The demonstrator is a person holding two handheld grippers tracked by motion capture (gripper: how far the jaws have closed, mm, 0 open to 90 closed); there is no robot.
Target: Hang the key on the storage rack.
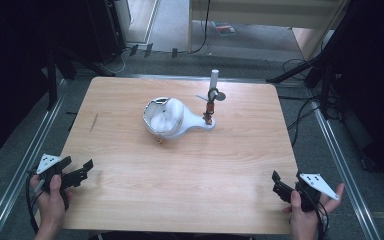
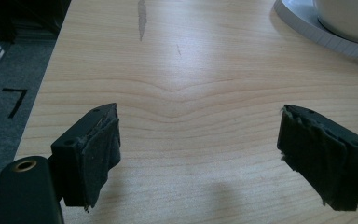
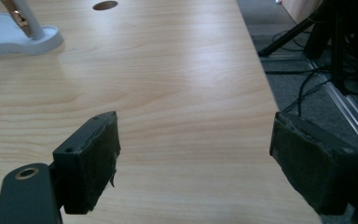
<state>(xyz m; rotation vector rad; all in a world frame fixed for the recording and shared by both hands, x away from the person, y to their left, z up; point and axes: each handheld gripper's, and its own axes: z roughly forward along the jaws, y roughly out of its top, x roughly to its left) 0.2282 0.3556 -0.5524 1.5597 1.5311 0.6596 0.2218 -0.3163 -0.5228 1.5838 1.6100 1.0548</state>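
While nothing is gripped yet, the left gripper (image 1: 82, 170) is held at the near left corner of the table (image 1: 130, 200) and the right gripper (image 1: 280, 185) at the near right corner, both with jaws wide apart and empty. The white stand (image 1: 172, 120) with its post (image 1: 211, 102) is placed near the far edge at the middle, well apart from both, so a free reach is kept from either side

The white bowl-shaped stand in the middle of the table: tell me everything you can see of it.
The glossy white bowl-shaped stand looks ceramic or plastic: a rounded cup holding something white and fluffy, on a flat base that tapers right into a tongue. An upright post with reddish-gold fittings and a white top rises from that tongue. It sits upright on the wooden table, with a small gold ring beside the base.
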